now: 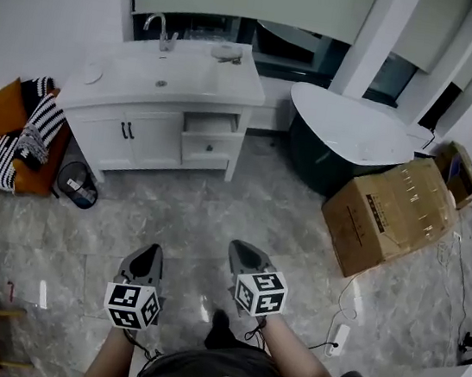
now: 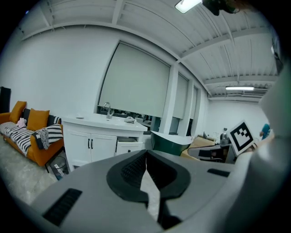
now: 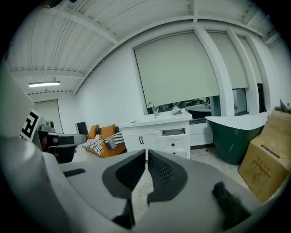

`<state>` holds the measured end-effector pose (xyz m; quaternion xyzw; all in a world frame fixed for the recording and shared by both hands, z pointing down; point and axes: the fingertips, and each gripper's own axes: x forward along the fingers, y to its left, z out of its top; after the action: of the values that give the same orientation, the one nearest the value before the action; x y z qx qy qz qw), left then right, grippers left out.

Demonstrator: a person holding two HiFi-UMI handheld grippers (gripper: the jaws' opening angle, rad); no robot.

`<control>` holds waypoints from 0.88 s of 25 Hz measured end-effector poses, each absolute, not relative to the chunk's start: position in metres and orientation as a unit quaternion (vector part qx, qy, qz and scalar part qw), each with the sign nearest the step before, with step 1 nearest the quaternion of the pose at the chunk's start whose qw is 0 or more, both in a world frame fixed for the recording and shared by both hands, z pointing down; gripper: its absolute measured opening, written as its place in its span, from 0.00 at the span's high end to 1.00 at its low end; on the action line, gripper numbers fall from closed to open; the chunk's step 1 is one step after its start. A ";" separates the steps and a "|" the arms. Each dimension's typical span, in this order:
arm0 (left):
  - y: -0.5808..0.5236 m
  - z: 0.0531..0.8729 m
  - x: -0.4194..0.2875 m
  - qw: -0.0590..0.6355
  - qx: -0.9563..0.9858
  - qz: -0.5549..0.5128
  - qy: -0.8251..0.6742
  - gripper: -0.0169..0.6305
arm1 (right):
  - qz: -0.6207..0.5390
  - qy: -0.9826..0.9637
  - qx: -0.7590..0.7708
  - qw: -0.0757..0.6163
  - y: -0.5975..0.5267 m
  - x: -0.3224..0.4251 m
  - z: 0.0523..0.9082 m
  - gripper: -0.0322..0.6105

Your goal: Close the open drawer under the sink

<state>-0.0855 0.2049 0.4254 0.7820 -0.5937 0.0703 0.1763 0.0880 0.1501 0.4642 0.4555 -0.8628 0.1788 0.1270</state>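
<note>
Drawer position: the white rectangular open drawer (image 1: 212, 126) of the white sink cabinet (image 1: 151, 141) lies upper centre-left, well above both tongs, its front running left-right. Grey left gripper (image 1: 155, 249) and grey right gripper (image 1: 235, 246) are clenched, empty; right appears marginally nearer.

No word, number or brand name was legible in any view. The cardboard box (image 1: 394, 212) carried dark print on its side, too small to read. The cubes (image 1: 132, 305) on the left gripper (image 1: 148, 254) and the right gripper (image 1: 243, 250) bore black-and-white square patterns, coded markers rather than lettering; one such marker also appeared at the edge of each gripper view.
</note>
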 end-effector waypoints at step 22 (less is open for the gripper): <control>0.126 0.434 -0.021 0.173 0.750 0.109 -0.629 0.95 | 0.178 -0.873 0.441 0.106 0.039 0.167 0.470 0.90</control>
<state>-0.0208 0.1261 0.4339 0.7498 -0.6293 0.1092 0.1729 0.1670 0.0391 0.4698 0.4408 -0.8734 0.1776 0.1064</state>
